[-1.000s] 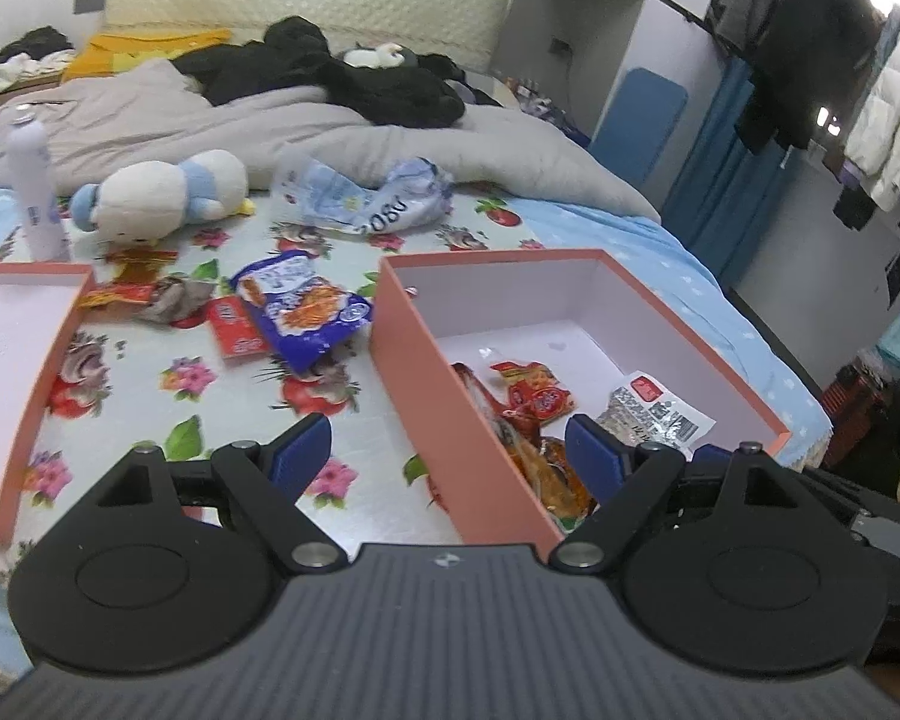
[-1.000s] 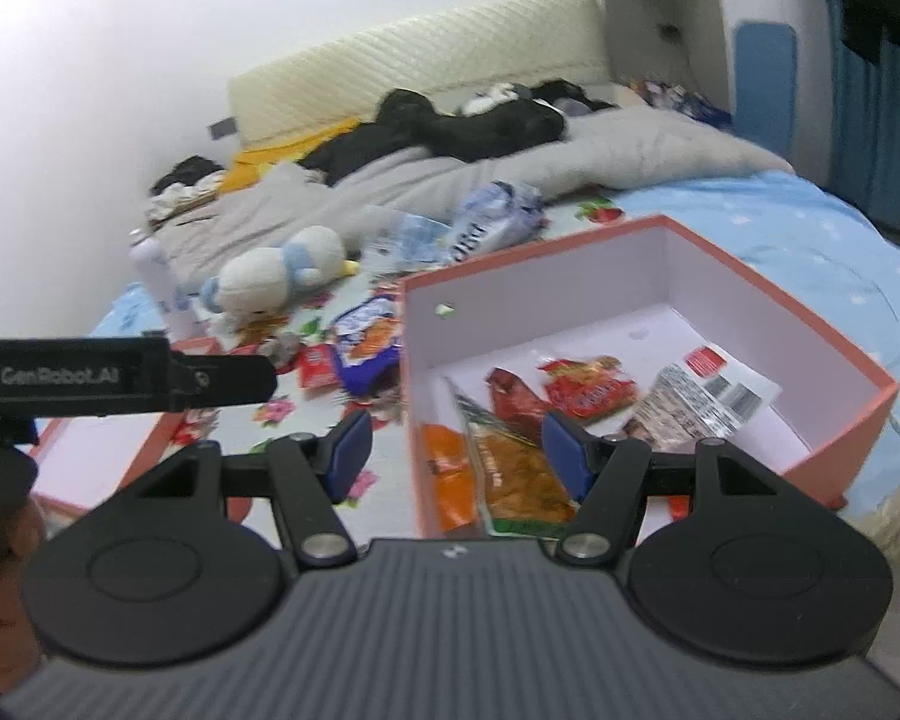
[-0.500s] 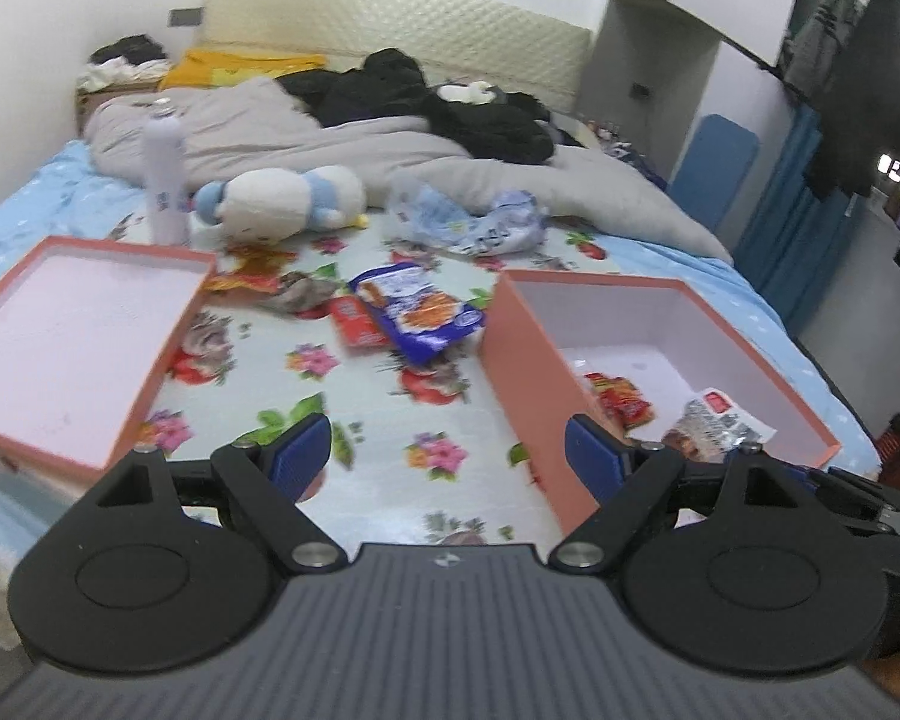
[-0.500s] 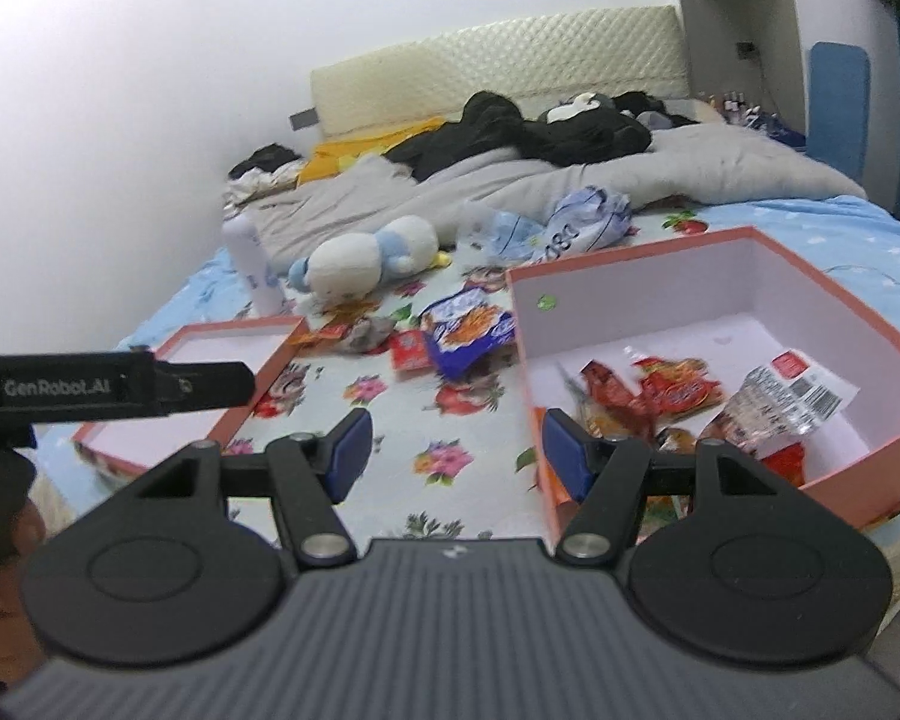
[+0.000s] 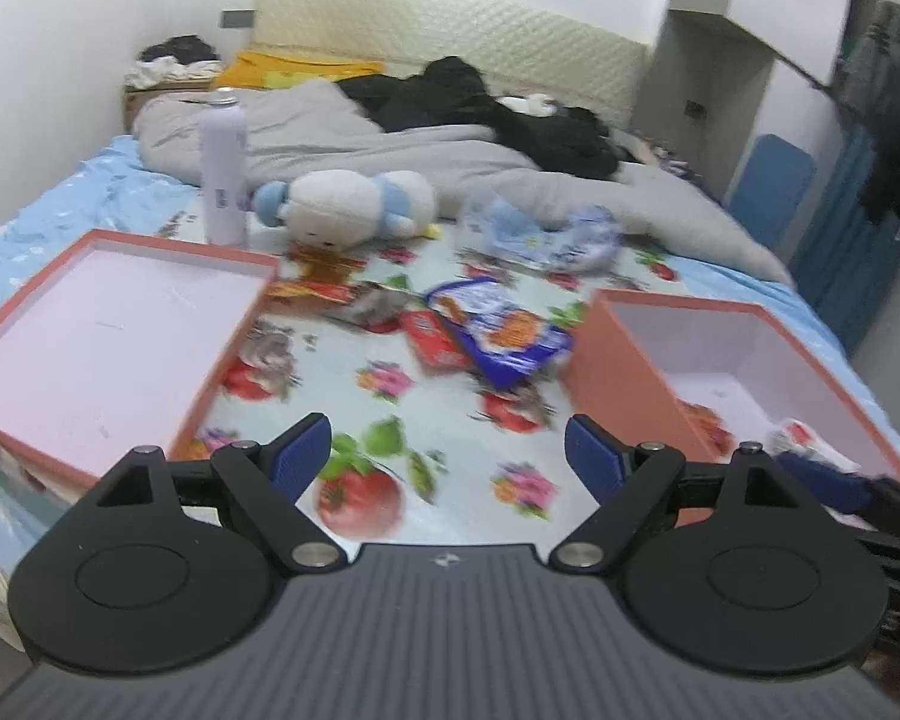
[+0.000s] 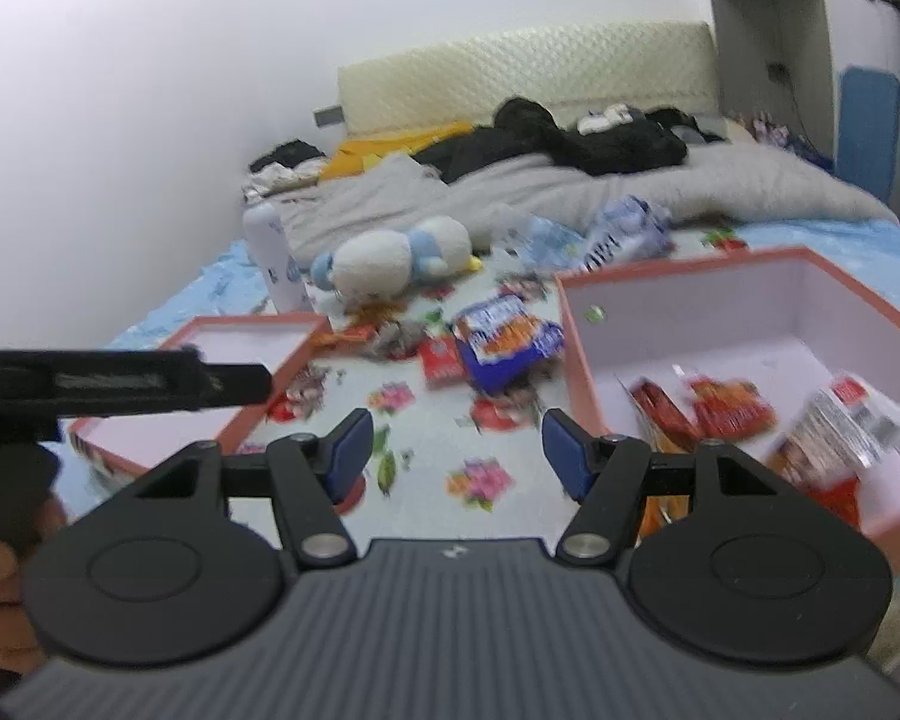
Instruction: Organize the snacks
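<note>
Both grippers swung left, away from over the deep orange box (image 6: 744, 360), and came to face the floral sheet (image 5: 390, 384) between the two boxes. A second ago the box and its packets filled both views; now the loose snacks sat centre frame. I read this as one drop-off finished and the next pick beginning.

Left gripper (image 5: 447, 459): jaws wide apart, nothing between the pads. Right gripper (image 6: 453, 450): jaws apart, somewhat narrower, also empty.

The blue-and-orange snack bag (image 5: 498, 336) lay ahead of both tools, far of the fingertips and well apart from them, just left of the deep box's near-left corner. A small red packet (image 5: 429, 342) touched its left edge. More wrappers (image 5: 330, 291) lay farther left, by the shallow orange lid (image 5: 108, 330). Several packets (image 6: 732, 408) were already in the deep box.
</note>
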